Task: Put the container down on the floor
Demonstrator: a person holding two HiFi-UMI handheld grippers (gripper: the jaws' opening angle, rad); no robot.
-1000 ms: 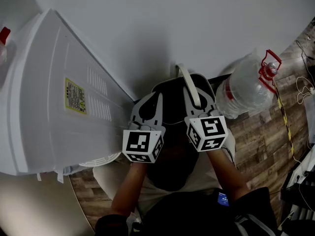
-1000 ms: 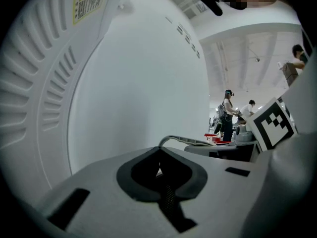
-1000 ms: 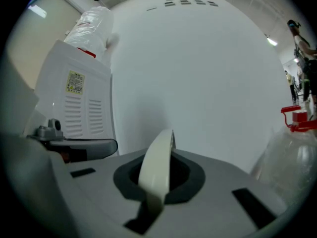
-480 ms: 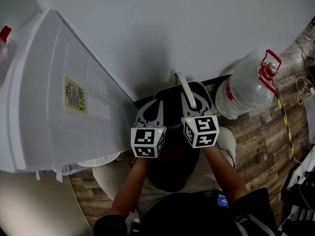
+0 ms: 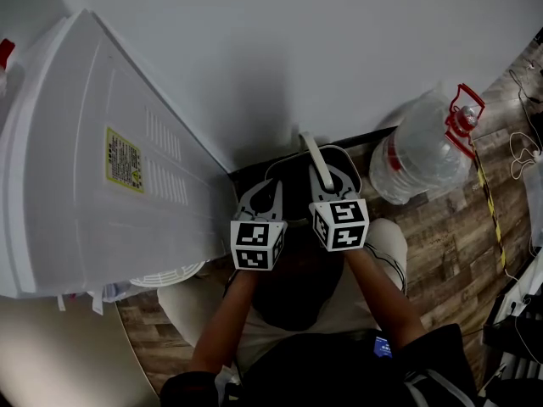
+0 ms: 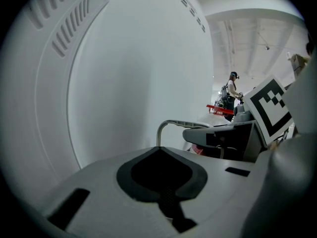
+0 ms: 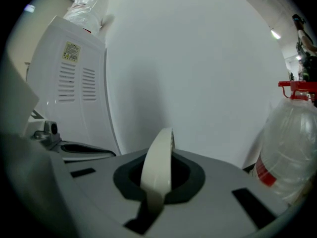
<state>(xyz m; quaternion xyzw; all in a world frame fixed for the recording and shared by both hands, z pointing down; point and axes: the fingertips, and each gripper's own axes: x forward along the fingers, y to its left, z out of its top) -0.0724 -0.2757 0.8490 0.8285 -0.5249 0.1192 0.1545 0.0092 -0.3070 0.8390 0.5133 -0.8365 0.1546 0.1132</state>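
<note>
Jaws of right gripper (image 5: 329, 175) clamped on container handle (image 5: 312, 147), left gripper (image 5: 267, 192) closed alongside

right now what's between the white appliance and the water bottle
The left claw and right claw, plus the cream handle, seen in the head view.

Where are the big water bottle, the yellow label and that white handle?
water bottle (image 5: 427, 149), head view, on its clear body.
yellow label (image 5: 123, 161), head view, on the sticker's middle.
white handle (image 7: 157, 165), right gripper view, on the band where it rises between the jaws.
</note>
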